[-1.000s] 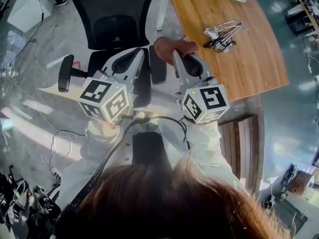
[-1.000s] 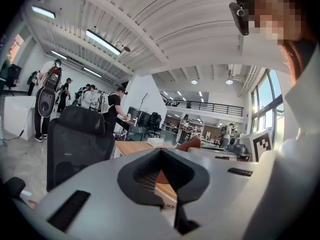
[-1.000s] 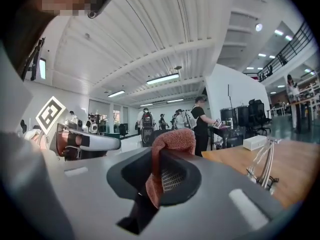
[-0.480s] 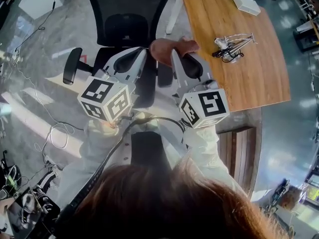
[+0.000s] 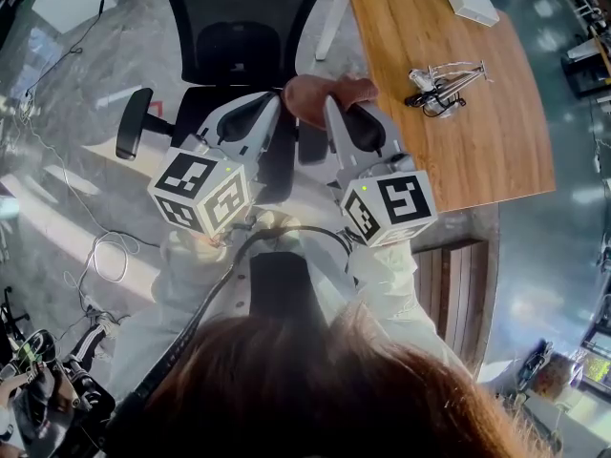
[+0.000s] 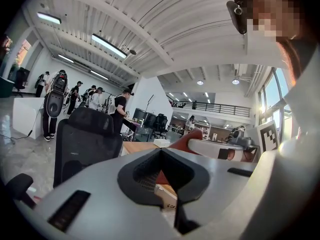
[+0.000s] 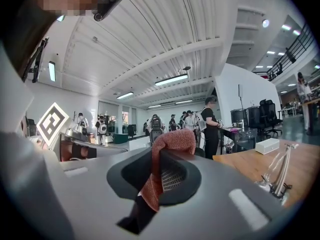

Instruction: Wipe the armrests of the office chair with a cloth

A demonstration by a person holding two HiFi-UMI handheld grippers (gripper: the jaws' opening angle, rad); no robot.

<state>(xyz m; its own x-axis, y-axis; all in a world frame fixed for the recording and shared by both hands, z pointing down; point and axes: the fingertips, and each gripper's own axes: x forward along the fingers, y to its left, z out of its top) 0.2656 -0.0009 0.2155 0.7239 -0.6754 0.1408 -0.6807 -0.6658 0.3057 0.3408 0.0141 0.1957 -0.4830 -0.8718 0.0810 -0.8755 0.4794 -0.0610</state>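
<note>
The black mesh office chair (image 5: 243, 36) stands ahead of me. Its left armrest (image 5: 132, 124) sticks out at the left, and its right armrest (image 5: 311, 144) shows between my two grippers. A reddish-brown cloth (image 5: 327, 93) is pinched in my right gripper (image 5: 346, 113), bunched over the jaw tips just past the right armrest's far end. In the right gripper view the cloth (image 7: 172, 140) hangs through the shut jaws of the right gripper (image 7: 160, 154). My left gripper (image 5: 250, 113) hovers over the seat, shut with nothing in it. The left gripper (image 6: 161, 153) faces the chair back, with the cloth (image 6: 187, 136) to its right.
A wooden table (image 5: 477, 151) lies close on the right, carrying a wire-frame object (image 5: 439, 82) and a white box (image 5: 472, 4). Cables (image 5: 95, 256) trail over the glossy floor at left. A slatted wooden piece (image 5: 458, 275) stands below the table. People stand far off in the hall.
The chair and table shift slightly in the head view. Both grippers keep the same pose and the cloth stays clamped in the right one.
</note>
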